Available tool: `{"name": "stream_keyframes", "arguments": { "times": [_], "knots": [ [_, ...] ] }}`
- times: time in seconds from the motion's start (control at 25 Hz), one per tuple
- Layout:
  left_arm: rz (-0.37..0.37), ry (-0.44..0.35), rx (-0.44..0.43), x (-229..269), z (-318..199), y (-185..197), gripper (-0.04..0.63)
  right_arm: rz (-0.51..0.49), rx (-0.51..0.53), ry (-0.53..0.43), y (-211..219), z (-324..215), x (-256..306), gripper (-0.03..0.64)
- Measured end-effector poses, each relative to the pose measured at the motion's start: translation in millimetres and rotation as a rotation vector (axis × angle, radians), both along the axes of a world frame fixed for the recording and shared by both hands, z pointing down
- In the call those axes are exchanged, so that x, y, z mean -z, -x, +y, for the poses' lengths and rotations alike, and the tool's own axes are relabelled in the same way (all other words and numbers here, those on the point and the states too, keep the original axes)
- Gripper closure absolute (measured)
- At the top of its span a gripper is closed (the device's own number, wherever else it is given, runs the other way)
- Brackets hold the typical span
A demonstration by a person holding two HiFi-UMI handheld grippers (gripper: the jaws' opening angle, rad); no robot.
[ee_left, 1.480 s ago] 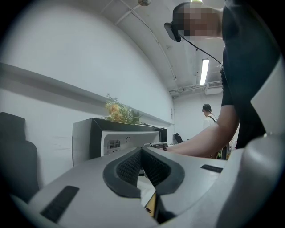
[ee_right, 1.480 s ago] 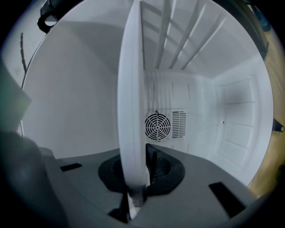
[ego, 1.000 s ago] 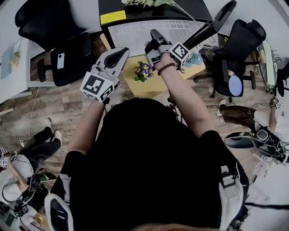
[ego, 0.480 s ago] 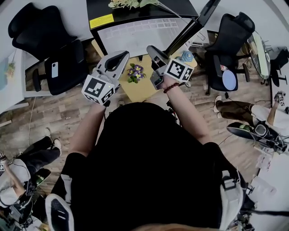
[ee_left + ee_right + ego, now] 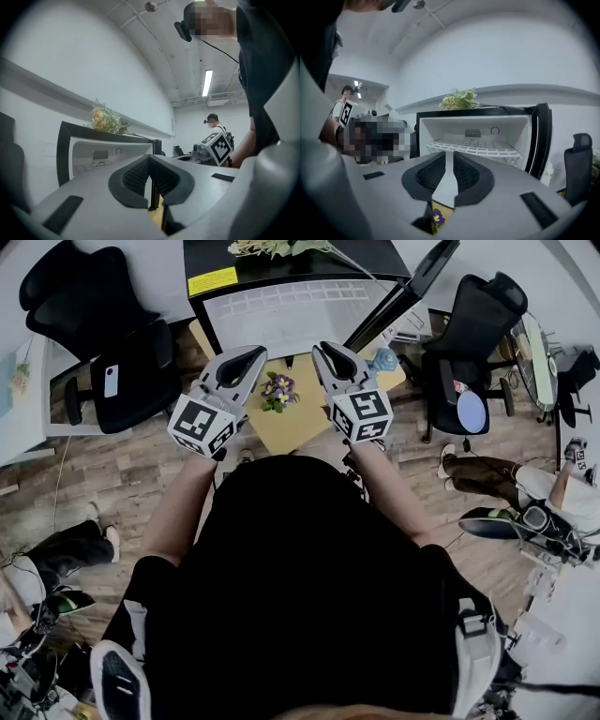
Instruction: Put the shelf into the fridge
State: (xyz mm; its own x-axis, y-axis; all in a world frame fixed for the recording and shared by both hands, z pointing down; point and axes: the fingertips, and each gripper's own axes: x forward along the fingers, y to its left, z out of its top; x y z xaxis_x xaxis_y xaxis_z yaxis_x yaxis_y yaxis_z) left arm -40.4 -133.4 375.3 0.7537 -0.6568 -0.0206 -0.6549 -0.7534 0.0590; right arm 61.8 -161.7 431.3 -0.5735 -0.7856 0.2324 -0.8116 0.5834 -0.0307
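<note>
fridge (image 5: pixel 480 123): black case, white inside, standing open ahead of both grippers; vent grille and round dial on its back wall.
fridge door (image 5: pixel 405 289): black, swung out to the right of the cavity.
office chairs: one black chair (image 5: pixel 122 348) left of the fridge with a phone (image 5: pixel 111 381) lying on its seat; another (image 5: pixel 473 338) right of the open door.
low table (image 5: pixel 292 423): yellow top, on the wood floor in front of the fridge, under the gripper tips in the head view.
shelf (image 5: pixel 474 147): white wire rack, lying level inside the fridge cavity, reaching from side wall to side wall; neither gripper touches it.
left gripper (image 5: pixel 149 158): held up in front of the fridge; pads pressed together at the tips, nothing between them.
right gripper (image 5: pixel 453 154): beside the left one, aimed at the open cavity; pads a narrow slit apart, holding nothing.
bouquet (image 5: pixel 461 99): pale flowers and leaves on top of the fridge.
purple flowers (image 5: pixel 278 390): small bunch on the yellow table, between the two grippers in the head view.
</note>
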Motion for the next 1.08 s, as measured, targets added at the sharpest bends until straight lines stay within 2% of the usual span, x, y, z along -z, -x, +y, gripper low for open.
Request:
{"name": "stream_keyframes", "arguments": {
  "times": [0.16,0.28,0.76,1.08],
  "knots": [
    [0.001,-0.003,0.008,0.7,0.1,1.3,0.577,0.115,-0.024,-0.141,-10.4,6.5,14.1,0.569],
    [0.001,-0.003,0.012,0.3,-0.2,2.9,0.577,0.143,-0.039,-0.188,-16.3,9.2,23.1,0.569],
    [-0.011,-0.01,0.025,0.7,-2.2,7.5,0.577,0.175,-0.071,-0.246,-26.6,9.1,31.9,0.569],
    [-0.021,-0.016,0.052,-1.5,-3.7,14.5,0.577,0.162,-0.094,-0.242,-34.4,2.8,33.0,0.571]
  ]
}}
